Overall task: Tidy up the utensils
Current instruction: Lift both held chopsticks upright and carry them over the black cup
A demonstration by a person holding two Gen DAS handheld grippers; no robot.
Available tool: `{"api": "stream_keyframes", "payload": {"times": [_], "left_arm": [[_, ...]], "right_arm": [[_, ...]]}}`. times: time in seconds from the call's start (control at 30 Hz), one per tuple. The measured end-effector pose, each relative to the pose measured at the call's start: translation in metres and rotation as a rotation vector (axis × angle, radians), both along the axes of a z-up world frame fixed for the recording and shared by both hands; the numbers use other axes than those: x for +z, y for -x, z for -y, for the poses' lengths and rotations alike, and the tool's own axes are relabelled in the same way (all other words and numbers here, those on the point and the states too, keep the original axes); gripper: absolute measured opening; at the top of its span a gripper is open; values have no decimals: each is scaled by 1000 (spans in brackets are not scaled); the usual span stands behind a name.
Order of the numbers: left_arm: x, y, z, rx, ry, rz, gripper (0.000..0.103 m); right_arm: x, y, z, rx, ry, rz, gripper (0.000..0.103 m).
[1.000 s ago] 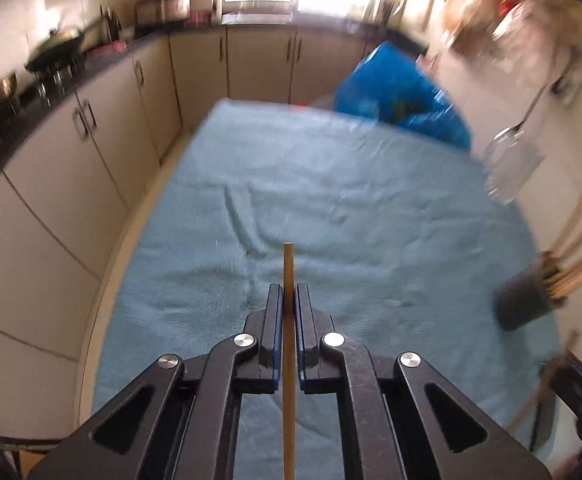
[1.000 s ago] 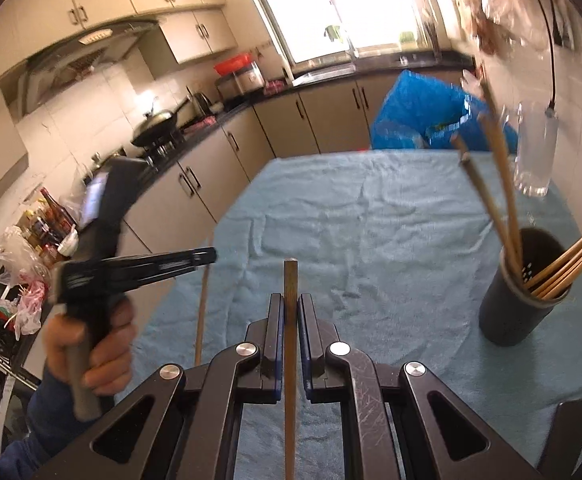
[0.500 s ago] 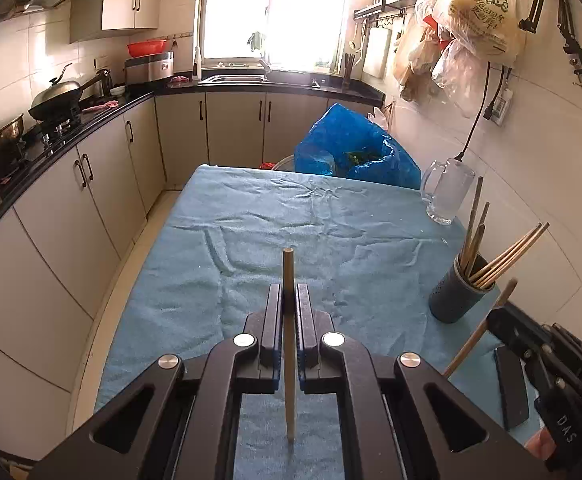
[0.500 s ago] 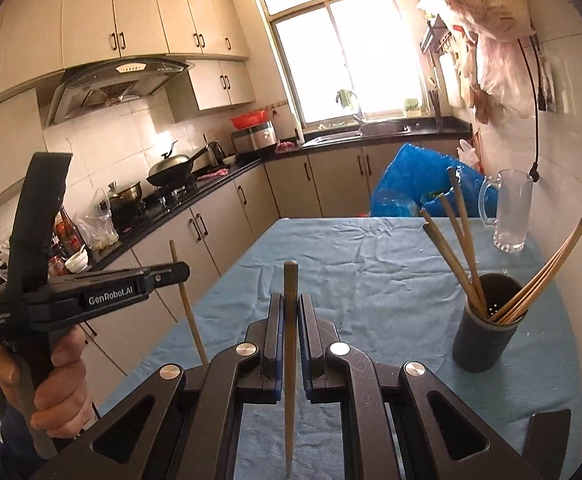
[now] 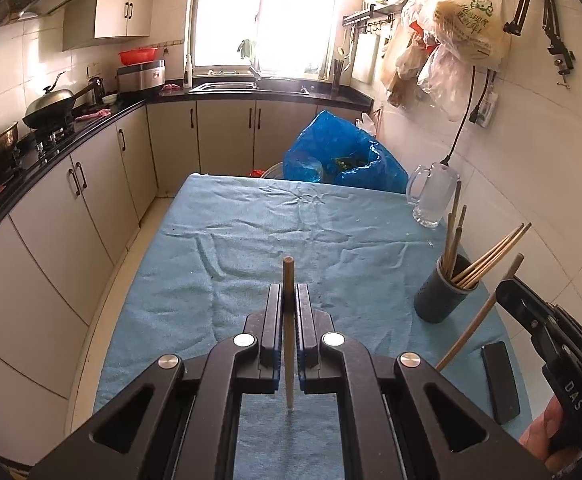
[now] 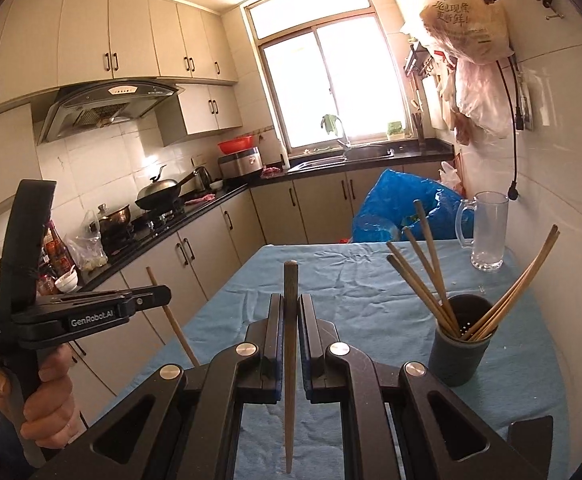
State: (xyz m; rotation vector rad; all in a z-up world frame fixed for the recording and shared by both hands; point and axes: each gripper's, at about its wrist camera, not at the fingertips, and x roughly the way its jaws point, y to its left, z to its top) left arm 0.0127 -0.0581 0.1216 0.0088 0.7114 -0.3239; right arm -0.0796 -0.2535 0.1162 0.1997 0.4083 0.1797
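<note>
Two chopsticks are pinched upright, one in your left gripper (image 5: 289,292), one in your right gripper (image 6: 290,300), above the blue cloth (image 5: 251,248). Farther off, to the right, the dark holder (image 6: 459,344) stands with more chopsticks; beyond it a glass mug (image 6: 487,232).

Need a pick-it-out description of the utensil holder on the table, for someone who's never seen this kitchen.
Start at the table under the blue cloth, then go to its right edge, along the tiled wall. The utensil holder is the dark round cup standing nearer than the glass mug. Unlike the clear, empty mug and the flat black phone, it is opaque and has wooden chopsticks fanning out of its top.
</note>
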Motion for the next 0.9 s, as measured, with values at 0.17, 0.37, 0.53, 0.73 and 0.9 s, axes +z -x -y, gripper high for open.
{"api": "stream_keyframes", "payload": {"times": [0.17,0.37,0.53,0.73,0.9], "left_arm": [[6,4,2,-11,0,8,5],[12,9,6,-23,-2,21,5],[19,15,12,-44,-4,33,5],[29,24,23,-75,-2,54,5],[43,32,35,-108,0,77,5]], "right_arm": [[2,3,12,-32,-13,14,8],[6,12,29,-84,-25,43,8],[13,24,46,-151,-15,91,8],[26,40,68,-220,-28,141,8],[33,51,84,-265,-37,167,8]]}}
